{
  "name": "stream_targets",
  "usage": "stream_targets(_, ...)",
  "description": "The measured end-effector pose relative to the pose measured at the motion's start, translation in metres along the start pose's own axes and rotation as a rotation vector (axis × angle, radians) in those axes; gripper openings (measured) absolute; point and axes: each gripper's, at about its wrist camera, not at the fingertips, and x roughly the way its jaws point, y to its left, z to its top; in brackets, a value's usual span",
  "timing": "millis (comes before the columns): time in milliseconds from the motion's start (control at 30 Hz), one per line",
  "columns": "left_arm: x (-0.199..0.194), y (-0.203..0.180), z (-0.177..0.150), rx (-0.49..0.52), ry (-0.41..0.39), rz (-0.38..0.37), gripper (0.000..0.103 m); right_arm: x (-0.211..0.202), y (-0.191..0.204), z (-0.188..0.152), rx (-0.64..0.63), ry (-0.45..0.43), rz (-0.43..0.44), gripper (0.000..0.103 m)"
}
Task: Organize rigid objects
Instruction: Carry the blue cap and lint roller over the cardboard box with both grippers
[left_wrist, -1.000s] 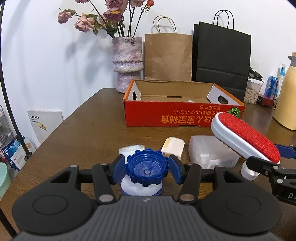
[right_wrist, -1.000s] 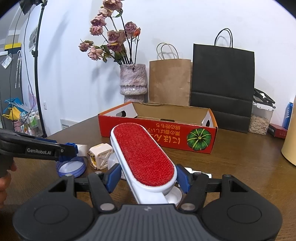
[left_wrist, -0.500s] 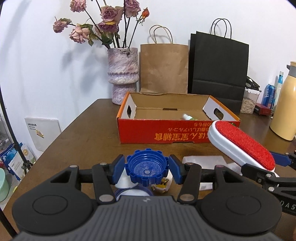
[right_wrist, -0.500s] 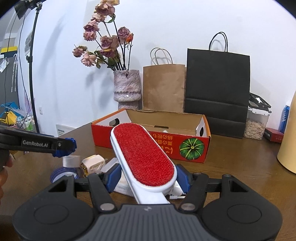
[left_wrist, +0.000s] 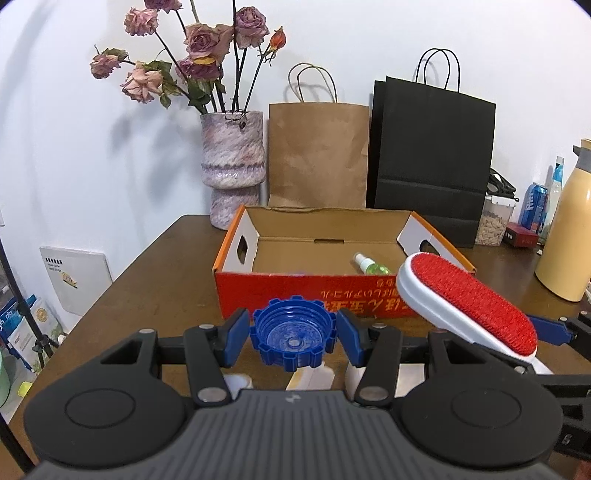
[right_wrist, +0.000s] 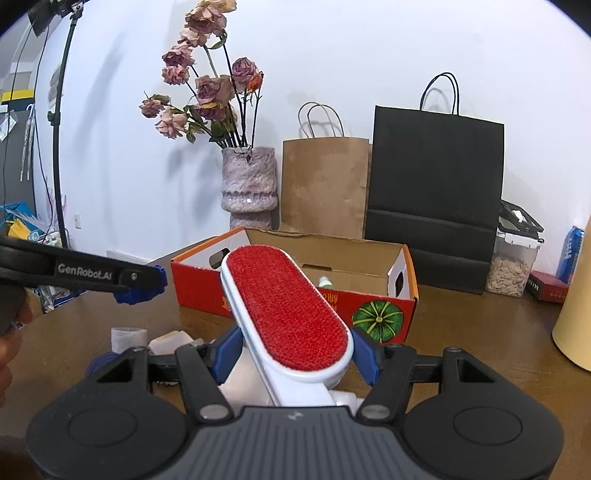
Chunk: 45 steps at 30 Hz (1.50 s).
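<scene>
We see the left claw (left_wrist: 293, 332) clamped on a blue ridged plastic cap (left_wrist: 293, 339), hollow side up, above the brown wooden table (left_wrist: 155, 288). Right of it, the right claw (right_wrist: 291, 350) grips a white lint brush with a red pad (right_wrist: 286, 310), its long axis pointing toward the far orange cardboard box (left_wrist: 314, 295). Only the left view shows the small green spray bottle (left_wrist: 371, 264) clearly inside; small pale items beneath both claws stay half hidden.

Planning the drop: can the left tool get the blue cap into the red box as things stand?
Probably yes. The left tool holds the blue cap just short of the red box, whose top is open.
</scene>
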Motion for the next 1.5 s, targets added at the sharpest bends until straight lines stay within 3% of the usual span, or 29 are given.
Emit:
stream_targets(1033,0.071,-0.009,0.06,-0.051,-0.058,0.008,0.054,0.079,-0.018,0.055,-0.034,-0.059,-0.027,0.063)
stream_targets(1500,0.109,-0.008,0.078,-0.055,-0.048,0.032,0.054,0.116,-0.026,0.078,-0.042,-0.079,-0.024,0.063)
